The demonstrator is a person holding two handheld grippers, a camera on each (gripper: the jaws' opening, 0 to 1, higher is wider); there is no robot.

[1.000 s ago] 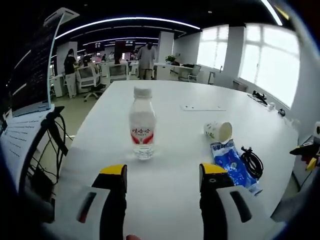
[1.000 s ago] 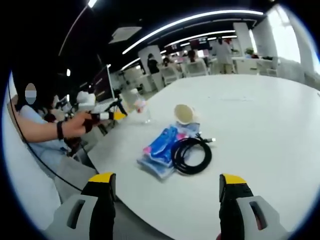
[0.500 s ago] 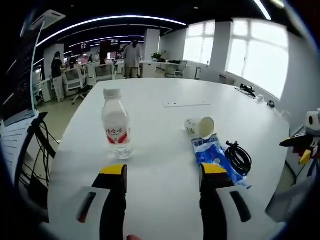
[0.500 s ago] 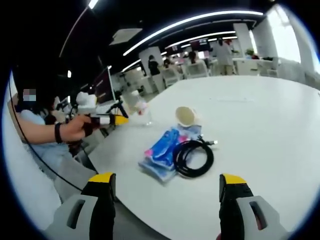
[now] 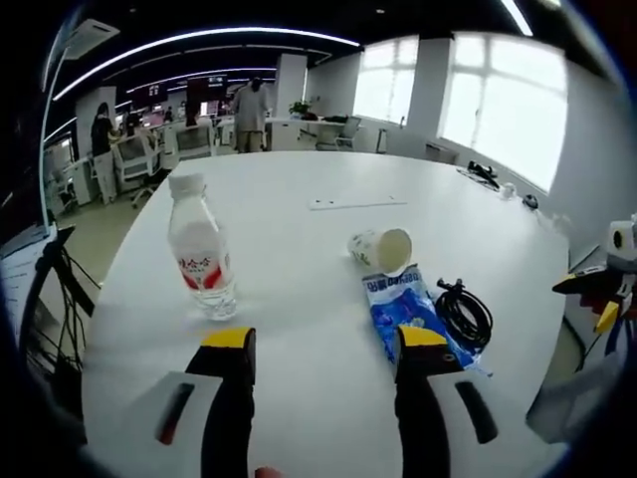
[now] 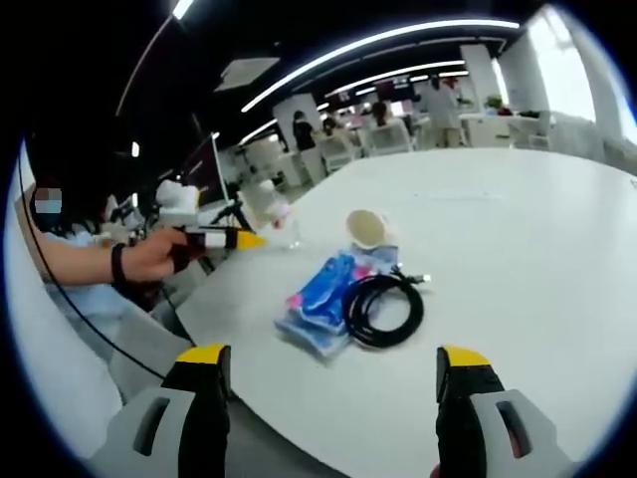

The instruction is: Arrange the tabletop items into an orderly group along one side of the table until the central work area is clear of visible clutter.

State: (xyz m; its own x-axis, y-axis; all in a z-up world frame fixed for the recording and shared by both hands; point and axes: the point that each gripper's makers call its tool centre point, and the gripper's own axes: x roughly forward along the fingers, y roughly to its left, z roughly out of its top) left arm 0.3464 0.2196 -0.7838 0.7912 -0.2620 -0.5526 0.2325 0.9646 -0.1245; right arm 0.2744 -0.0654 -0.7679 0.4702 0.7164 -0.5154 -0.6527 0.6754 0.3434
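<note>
So both grippers are just hanging over the near edge of the white table right now, nothing held in either. In the left gripper view the left gripper has its yellow-tipped jaws spread wide over bare tabletop. The water bottle with the red label stands upright a bit ahead of the left jaw, close to the table's left edge. Off by the right jaw there's the blue packet lying flat, its near end tucked behind that jaw tip. The paper cup is tipped on its side right at the packet's far end, mouth facing the camera, and the coiled black cable sits against the packet's right side. Further back a thin flat white strip lies alone, and past it the tabletop is wide open all the way to the far rim.

In the right gripper view the right gripper is also gaping wide, jaws empty, parked over the near rim with floor visible below the left jaw. Packet, cable and cup are bunched together near that edge; the whole right half of the table is bare. The person's hand holds the left gripper out near the bottle, which looks blurry here
</note>
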